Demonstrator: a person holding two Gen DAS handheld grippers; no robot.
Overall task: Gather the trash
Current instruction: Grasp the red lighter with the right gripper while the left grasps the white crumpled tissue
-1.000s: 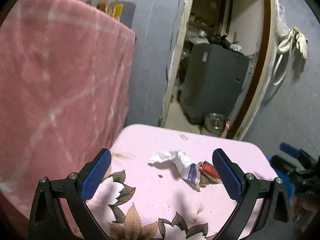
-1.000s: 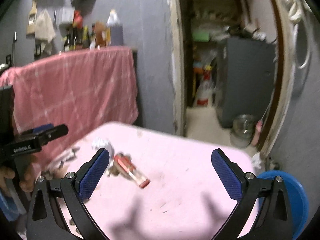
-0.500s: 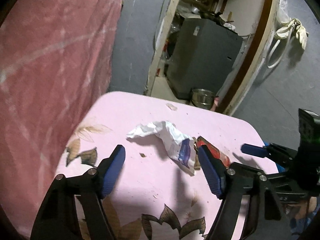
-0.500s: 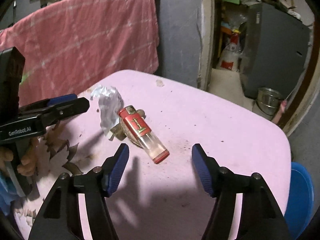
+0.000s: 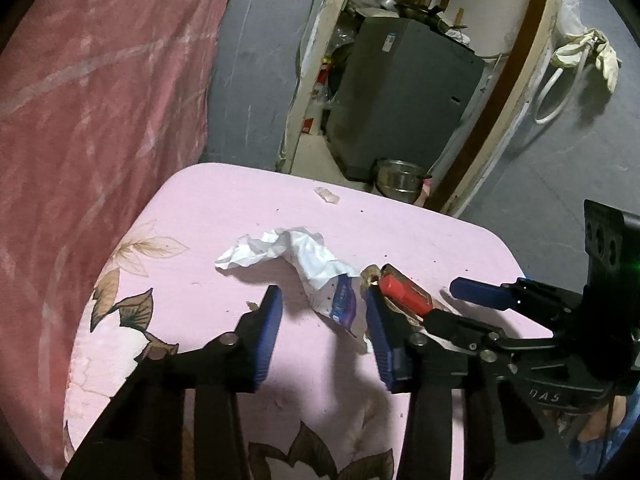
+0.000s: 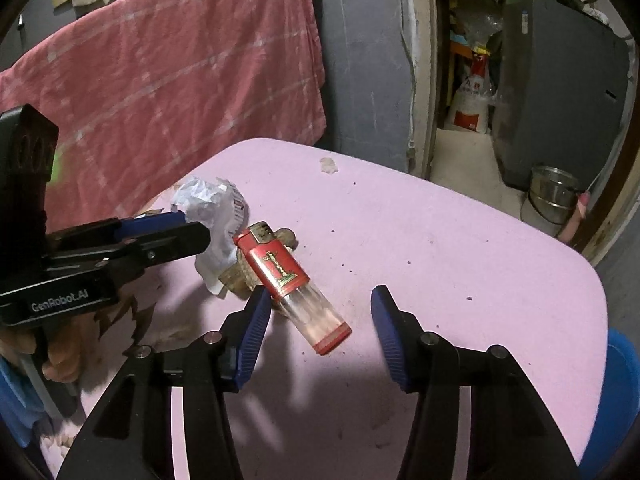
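Note:
On the pink flowered table [image 5: 224, 208] lies a crumpled white wrapper [image 5: 288, 256] with a blue printed end. Beside it are a red lighter [image 5: 404, 292] with a clear body and a brown scrap [image 6: 240, 276]. My left gripper [image 5: 325, 322] hovers low with its jaws closing; the wrapper's blue end sits between the pads, untouched. My right gripper [image 6: 320, 316] is also closing around the lighter [image 6: 288, 276]. Its left pad is almost at the clear end and its right pad is well off. Each gripper shows at the edge of the other's view.
A small pale scrap [image 5: 328, 196] lies near the table's far edge. A pink cloth [image 5: 88, 92] hangs at the left. Beyond the table, a doorway leads to a grey appliance [image 5: 404, 92] and a metal pot [image 5: 400, 180]. A blue bin [image 6: 624, 380] stands right of the table.
Both grippers came down and forward toward the trash and tilted more steeply. Both pairs of jaws narrowed from wide open to framing the wrapper end and the lighter.

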